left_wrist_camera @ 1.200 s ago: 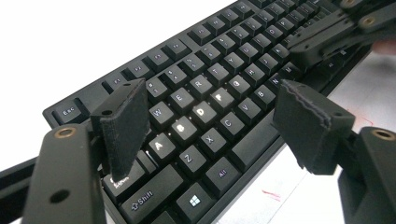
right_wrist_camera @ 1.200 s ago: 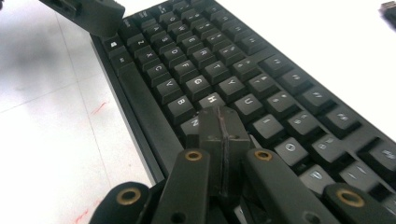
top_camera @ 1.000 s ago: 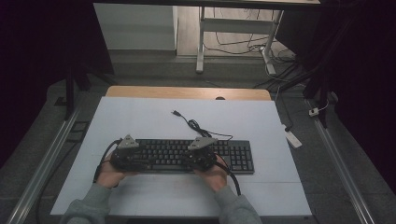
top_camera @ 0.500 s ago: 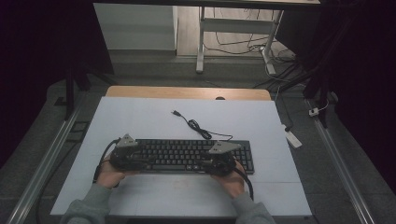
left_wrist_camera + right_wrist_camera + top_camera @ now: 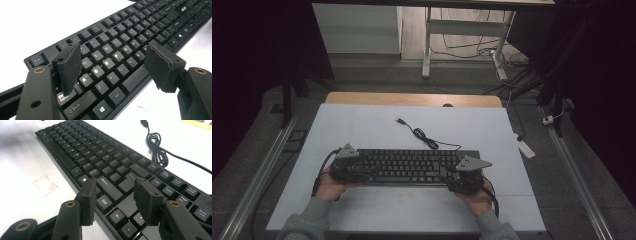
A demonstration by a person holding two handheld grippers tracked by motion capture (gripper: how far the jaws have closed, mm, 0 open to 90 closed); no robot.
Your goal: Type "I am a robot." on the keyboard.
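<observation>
Black plastic is stretching between your two claws: the keyboard (image 5: 412, 167) is lying flat along the near edge of the white counter (image 5: 362, 125), closer to the near edge than the far one, its cable (image 5: 424, 136) coiling away toward the far edge. Your left claw (image 5: 112, 66) is hovering over the left end, jaws standing wide apart above the letter keys and gripping nothing. Your right claw (image 5: 113, 195) is sitting over the right end by the shift and arrow keys, jaws likewise apart and empty.

You are risking a few things from this position. Both claws are hanging over keytops rather than straddling the keyboard's rim, so closing now would likely be pinching or popping keycaps instead of catching the frame. If you are lifting with only one end secured, the long body would probably be tilting and sliding off the pads. The loose cable is lying slack on the counter; dragging the keyboard toward the near edge could be snagging its coil. Uneven timing between your hands may be twisting the keyboard.
</observation>
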